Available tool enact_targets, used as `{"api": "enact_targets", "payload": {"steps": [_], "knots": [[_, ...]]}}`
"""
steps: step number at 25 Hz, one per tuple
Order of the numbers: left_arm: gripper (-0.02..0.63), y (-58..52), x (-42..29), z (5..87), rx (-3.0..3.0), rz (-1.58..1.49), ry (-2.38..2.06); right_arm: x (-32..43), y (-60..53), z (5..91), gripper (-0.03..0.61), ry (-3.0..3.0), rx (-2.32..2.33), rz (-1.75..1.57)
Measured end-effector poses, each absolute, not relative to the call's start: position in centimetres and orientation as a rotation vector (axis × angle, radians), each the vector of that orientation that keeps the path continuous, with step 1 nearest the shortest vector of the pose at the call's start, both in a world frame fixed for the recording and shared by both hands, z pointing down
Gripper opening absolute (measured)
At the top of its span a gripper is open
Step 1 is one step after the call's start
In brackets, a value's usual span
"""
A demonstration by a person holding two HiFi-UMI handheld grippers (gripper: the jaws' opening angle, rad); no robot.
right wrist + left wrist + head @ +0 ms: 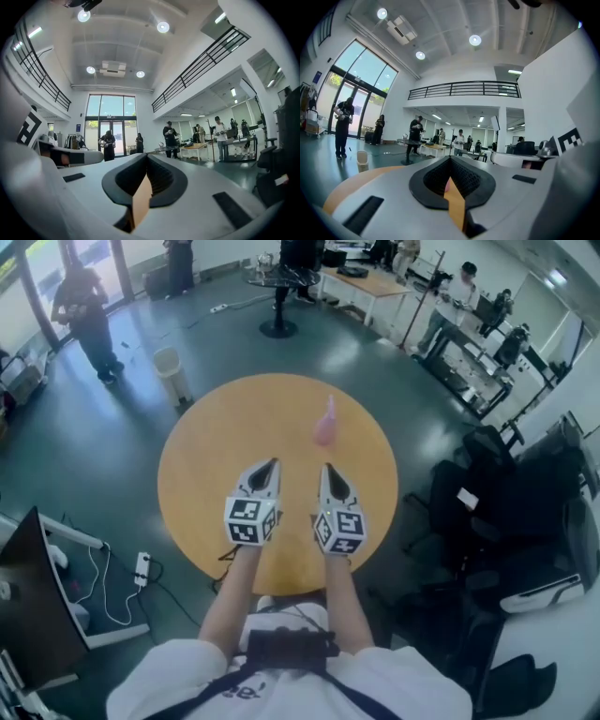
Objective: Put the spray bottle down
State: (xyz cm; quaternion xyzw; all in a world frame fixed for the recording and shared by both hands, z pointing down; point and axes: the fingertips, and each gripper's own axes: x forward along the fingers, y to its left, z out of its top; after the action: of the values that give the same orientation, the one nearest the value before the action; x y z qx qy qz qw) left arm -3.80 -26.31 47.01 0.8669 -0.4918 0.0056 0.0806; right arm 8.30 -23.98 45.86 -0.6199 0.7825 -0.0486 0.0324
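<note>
A pink spray bottle stands upright on the round wooden table, right of its middle and free of both grippers. My left gripper and right gripper hover side by side over the table's near half, short of the bottle and pointing level. Both are shut with nothing between their jaws. In the left gripper view the left gripper's jaws meet in a line, with a strip of table showing under them. The right gripper view shows the right gripper's jaws likewise pressed together and empty; the bottle is hidden there.
A white bin stands on the floor beyond the table's left edge. Black chairs crowd the right side. A power strip and cables lie on the floor at left. A person stands far left; others work at desks behind.
</note>
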Motion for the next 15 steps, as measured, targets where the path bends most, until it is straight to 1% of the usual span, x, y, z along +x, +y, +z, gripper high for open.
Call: {"api": "enact_targets", "payload": {"steps": [10, 15], "knots": [[0.012, -22.2, -4.3, 43.3, 2.690, -0.028, -1.476, 5.1, -19.7, 40.6, 0.023, 2.422, -1.886, -0.006], [0.012, -20.7, -4.9, 42.7, 2.711, -0.037, -1.490, 4.4, -18.1, 38.9, 0.021, 2.406, -1.869, 0.038]]}}
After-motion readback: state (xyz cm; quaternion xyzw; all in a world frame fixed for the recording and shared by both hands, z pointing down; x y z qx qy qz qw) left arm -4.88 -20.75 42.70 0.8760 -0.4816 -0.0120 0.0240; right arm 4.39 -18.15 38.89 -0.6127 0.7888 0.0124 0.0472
